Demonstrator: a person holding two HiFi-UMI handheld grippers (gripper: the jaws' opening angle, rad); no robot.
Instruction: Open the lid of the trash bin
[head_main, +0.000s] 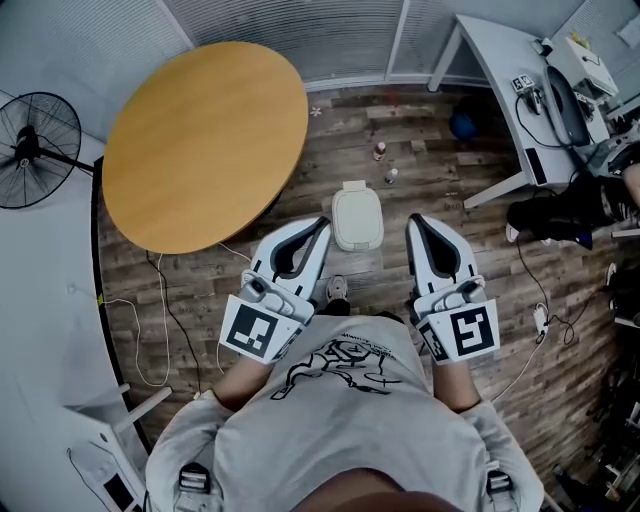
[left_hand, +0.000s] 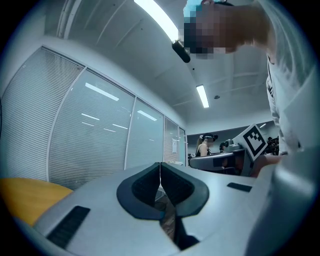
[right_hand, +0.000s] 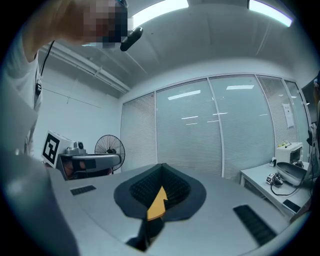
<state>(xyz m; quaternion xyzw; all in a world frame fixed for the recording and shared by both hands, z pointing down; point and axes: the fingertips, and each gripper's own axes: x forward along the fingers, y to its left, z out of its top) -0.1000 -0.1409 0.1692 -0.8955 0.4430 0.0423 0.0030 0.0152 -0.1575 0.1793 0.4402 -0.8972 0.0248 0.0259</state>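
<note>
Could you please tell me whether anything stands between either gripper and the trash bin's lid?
Nothing visible does. The trash bin sits on bare floor, lid shut, between the left gripper and right gripper in the head view. The small bottles stand beyond it.

Left gripper jaws pressed together; right gripper jaws together too.

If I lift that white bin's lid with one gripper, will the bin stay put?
The trash bin looks small and plastic, so probably light; it may slide on the wood floor. Nothing braces it, so it could tip. The lid looks rigid.
</note>
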